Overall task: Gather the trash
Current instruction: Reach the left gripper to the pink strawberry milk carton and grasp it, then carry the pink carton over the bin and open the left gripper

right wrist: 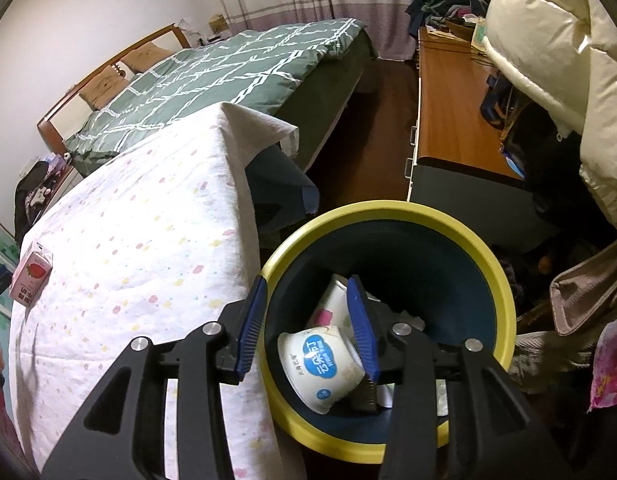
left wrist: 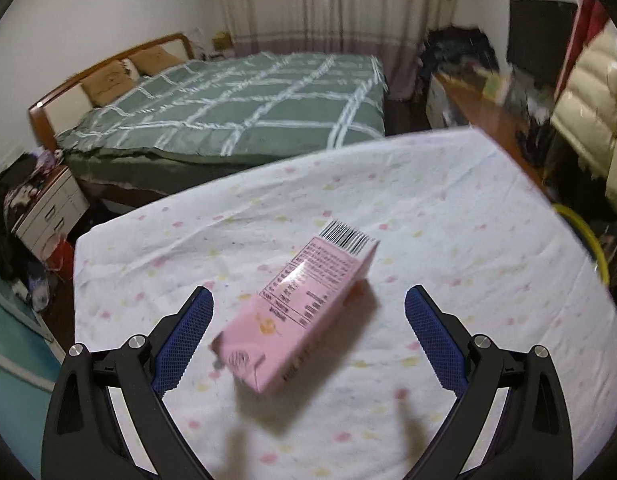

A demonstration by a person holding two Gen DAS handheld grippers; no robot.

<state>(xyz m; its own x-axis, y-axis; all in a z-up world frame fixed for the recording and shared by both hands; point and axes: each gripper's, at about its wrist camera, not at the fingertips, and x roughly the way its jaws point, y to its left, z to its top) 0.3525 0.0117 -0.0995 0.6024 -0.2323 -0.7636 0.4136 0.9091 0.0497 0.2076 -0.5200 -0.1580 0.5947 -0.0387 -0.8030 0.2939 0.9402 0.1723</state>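
A pink drink carton (left wrist: pixel 298 312) lies on its side on the table's white dotted cloth (left wrist: pixel 428 216). My left gripper (left wrist: pixel 308 300) is open wide, its blue fingers on either side of the carton and above it, not touching. The same carton (right wrist: pixel 30 278) shows at the far left in the right wrist view. My right gripper (right wrist: pixel 308 292) is open and empty above a dark bin with a yellow rim (right wrist: pixel 504 288). White paper cups (right wrist: pixel 322 364) lie inside the bin.
The bin stands on the floor by the table's right edge (right wrist: pixel 244 208). A bed with a green checked cover (left wrist: pixel 244 104) lies beyond the table. A wooden desk (right wrist: pixel 448 120) and a cream puffer jacket (right wrist: pixel 556 40) are on the right.
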